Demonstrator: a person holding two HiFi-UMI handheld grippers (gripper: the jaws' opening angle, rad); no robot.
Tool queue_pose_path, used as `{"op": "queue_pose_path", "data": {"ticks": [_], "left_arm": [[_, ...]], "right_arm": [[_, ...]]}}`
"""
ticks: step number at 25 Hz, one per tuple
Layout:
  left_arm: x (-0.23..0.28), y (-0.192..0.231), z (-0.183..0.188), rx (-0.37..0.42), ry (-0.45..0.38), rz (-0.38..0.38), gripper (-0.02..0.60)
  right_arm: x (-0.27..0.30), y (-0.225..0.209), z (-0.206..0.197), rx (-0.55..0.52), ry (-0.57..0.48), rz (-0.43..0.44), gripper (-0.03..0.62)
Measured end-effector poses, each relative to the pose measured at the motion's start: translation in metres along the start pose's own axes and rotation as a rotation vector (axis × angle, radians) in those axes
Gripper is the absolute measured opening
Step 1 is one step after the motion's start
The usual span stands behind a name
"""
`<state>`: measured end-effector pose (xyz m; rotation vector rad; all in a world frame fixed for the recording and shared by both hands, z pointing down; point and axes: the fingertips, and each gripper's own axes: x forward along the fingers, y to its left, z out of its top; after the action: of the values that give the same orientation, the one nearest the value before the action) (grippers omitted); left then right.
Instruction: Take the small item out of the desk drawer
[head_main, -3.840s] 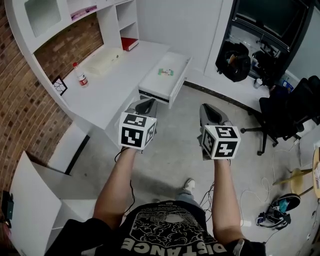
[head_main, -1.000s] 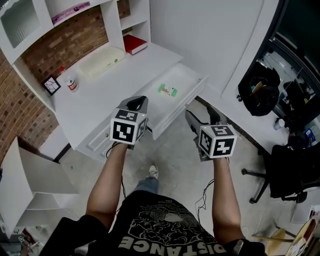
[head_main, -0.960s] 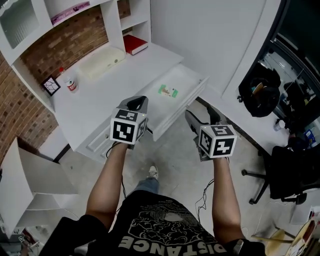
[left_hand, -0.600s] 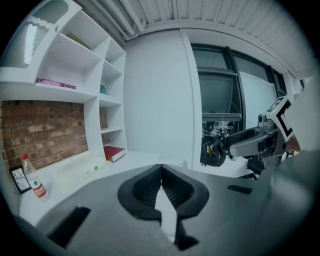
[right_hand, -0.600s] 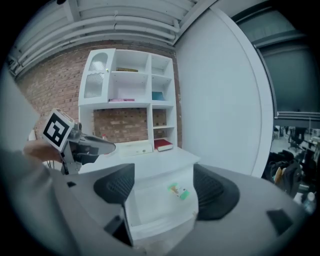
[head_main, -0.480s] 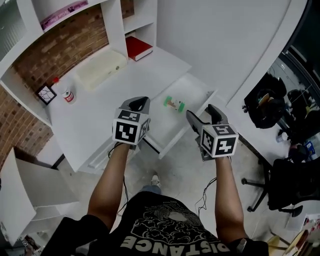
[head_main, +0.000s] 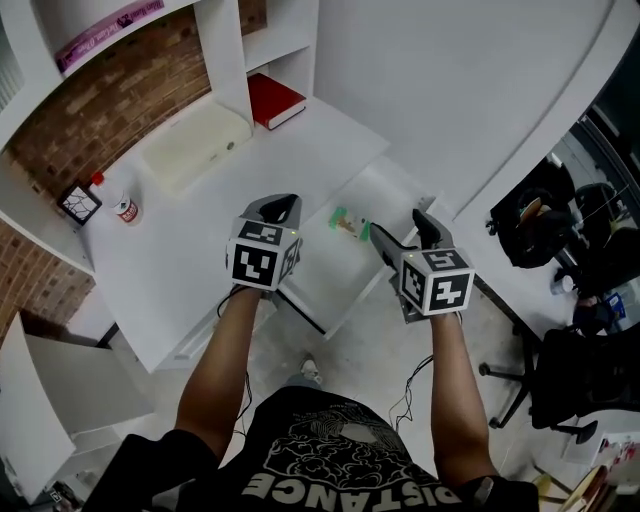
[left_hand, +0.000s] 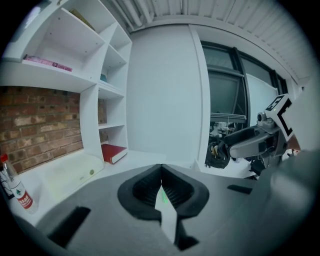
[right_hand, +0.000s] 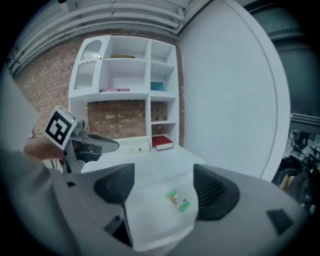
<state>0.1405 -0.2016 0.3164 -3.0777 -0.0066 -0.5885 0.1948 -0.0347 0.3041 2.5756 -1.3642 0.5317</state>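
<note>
The small item (head_main: 347, 221), a flat pack with green ends, lies in the open white desk drawer (head_main: 385, 190). My right gripper (head_main: 398, 225) hovers at the drawer's near right side, open, with nothing between its pads. In the right gripper view the small item (right_hand: 178, 200) lies ahead on the drawer floor, framed by the two jaws and apart from both. My left gripper (head_main: 280, 208) is shut and empty, over the desk edge just left of the drawer. In the left gripper view its jaws meet at the middle (left_hand: 161, 170).
A white desk (head_main: 200, 260) carries a red book (head_main: 273, 100), a long white case (head_main: 192, 148), a small red-capped bottle (head_main: 124, 209) and a framed picture (head_main: 78, 203). Shelves rise behind it. A black bag (head_main: 527, 220) and a black office chair (head_main: 590, 390) stand at the right.
Both grippers have come forward to the drawer as the person stepped closer. The right gripper's tips now sit just beside the small item. Both jaws kept their state.
</note>
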Motion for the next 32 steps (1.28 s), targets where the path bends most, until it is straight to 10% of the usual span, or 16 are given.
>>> {"op": "queue_pose_path", "data": {"ticks": [32], "left_arm": [[0.071, 0.039, -0.048, -0.109, 0.051, 0.15, 0.009]], "right_arm": [[0.137, -0.013, -0.055, -0.229, 0.298, 0.364, 0.391]]}}
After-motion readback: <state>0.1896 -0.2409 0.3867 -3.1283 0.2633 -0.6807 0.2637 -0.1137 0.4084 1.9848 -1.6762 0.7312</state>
